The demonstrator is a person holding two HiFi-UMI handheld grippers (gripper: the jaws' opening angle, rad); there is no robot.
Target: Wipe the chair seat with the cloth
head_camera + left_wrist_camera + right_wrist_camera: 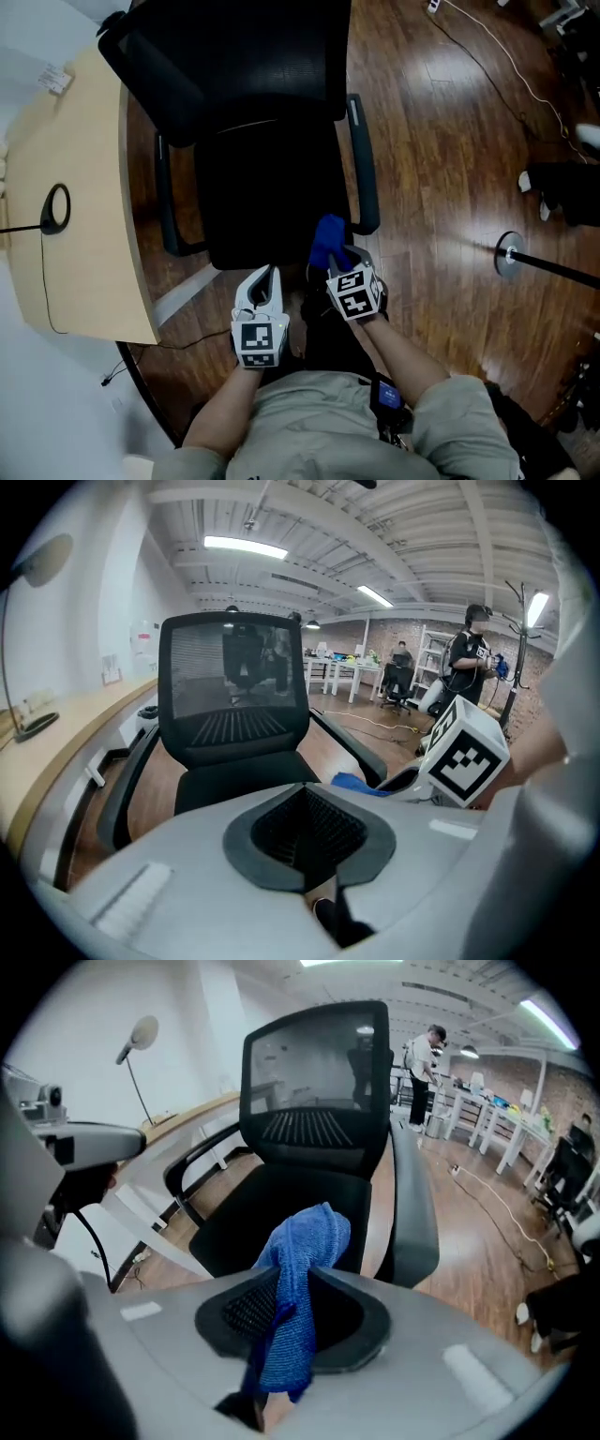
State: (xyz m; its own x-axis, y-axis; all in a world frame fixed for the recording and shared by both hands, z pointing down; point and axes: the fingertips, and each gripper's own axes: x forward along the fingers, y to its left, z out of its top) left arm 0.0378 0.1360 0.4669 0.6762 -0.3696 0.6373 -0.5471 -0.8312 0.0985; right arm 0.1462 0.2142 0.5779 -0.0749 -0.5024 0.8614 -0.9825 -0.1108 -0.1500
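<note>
A black office chair stands in front of me; its seat (267,197) is dark and bare, also seen in the left gripper view (234,785) and the right gripper view (281,1199). A blue cloth (328,239) hangs bunched over the seat's front right corner, beside the right armrest (364,169). My right gripper (339,261) is shut on this cloth (300,1260), which sticks out past the jaws (295,1283). My left gripper (267,279) is just off the seat's front edge, its jaws (305,803) shut with nothing between them. The cloth (354,784) shows to its right.
A curved beige desk (84,187) lies close on the chair's left, with a black ring-shaped base (56,208) on it. On the wooden floor to the right are a stand's round foot (509,253), a dark bag (562,192) and a cable (506,66).
</note>
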